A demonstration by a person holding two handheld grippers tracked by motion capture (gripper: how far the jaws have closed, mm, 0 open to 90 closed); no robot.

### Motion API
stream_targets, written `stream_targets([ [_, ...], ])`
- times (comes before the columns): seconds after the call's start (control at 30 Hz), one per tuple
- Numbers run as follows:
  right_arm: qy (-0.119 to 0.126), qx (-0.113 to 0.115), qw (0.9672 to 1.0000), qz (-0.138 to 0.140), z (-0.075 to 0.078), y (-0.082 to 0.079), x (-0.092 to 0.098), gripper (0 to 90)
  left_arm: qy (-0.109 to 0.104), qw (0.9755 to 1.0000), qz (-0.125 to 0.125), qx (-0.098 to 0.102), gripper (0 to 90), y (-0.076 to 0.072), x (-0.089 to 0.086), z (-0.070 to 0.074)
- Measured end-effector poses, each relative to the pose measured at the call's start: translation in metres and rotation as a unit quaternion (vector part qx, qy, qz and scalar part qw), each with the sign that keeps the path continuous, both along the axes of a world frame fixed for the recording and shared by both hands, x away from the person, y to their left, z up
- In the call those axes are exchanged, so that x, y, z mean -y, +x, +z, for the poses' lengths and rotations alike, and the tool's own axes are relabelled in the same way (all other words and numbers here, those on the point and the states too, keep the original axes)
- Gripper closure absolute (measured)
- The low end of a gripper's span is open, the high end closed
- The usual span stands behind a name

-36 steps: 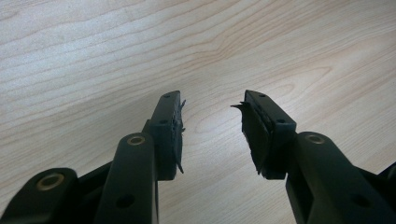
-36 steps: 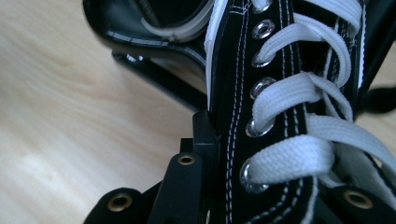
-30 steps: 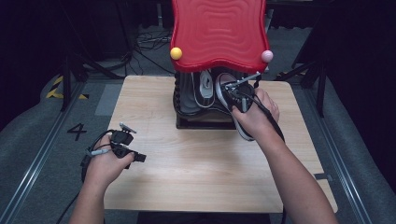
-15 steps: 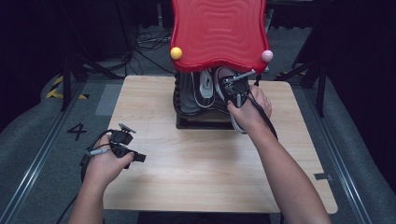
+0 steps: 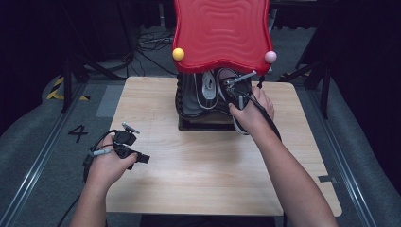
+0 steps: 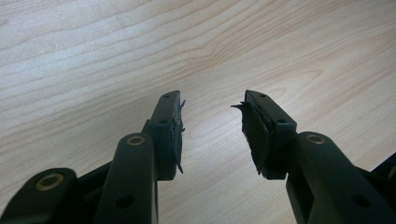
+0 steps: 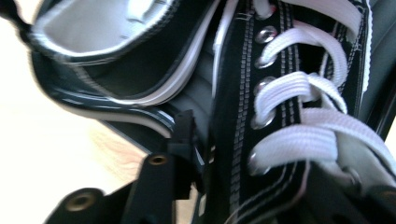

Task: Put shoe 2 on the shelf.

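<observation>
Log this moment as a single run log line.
right gripper: jaws just opening, astride laced sneaker on rack | left gripper: open, idle over table | second sneaker: beside it

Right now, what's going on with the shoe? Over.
Left gripper open over bare table. Right gripper jaws just opening, laced shoe between them. Nothing blocking.

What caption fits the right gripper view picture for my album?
Right gripper opening around a black sneaker with white laces.
</observation>
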State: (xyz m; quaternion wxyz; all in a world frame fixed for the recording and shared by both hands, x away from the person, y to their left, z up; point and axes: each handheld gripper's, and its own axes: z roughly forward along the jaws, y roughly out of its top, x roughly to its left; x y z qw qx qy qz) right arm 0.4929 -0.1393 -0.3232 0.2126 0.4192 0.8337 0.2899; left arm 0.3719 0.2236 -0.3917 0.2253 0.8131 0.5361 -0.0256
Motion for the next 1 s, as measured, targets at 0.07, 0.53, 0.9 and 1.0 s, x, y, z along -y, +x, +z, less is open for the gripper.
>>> stream_targets([
  [0.07,0.003,-0.003,1.0,0.004,0.003,-0.006,0.003,63.9,0.0,1.0,-0.003,-0.001,58.2,0.002,0.002,0.0],
  [0.53,0.021,-0.037,0.999,-0.014,0.002,-0.006,0.009,78.4,-0.002,0.9996,-0.029,-0.002,57.8,0.016,0.02,-0.001],
  [0.9,0.037,-0.058,0.9974,-0.022,0.002,-0.017,0.02,47.8,-0.002,0.9996,-0.027,0.002,57.7,0.013,0.019,0.003],
  [1.0,0.032,-0.063,0.9972,-0.023,0.002,-0.022,0.023,47.3,-0.002,0.9996,-0.027,0.002,57.6,0.012,0.019,0.004],
])
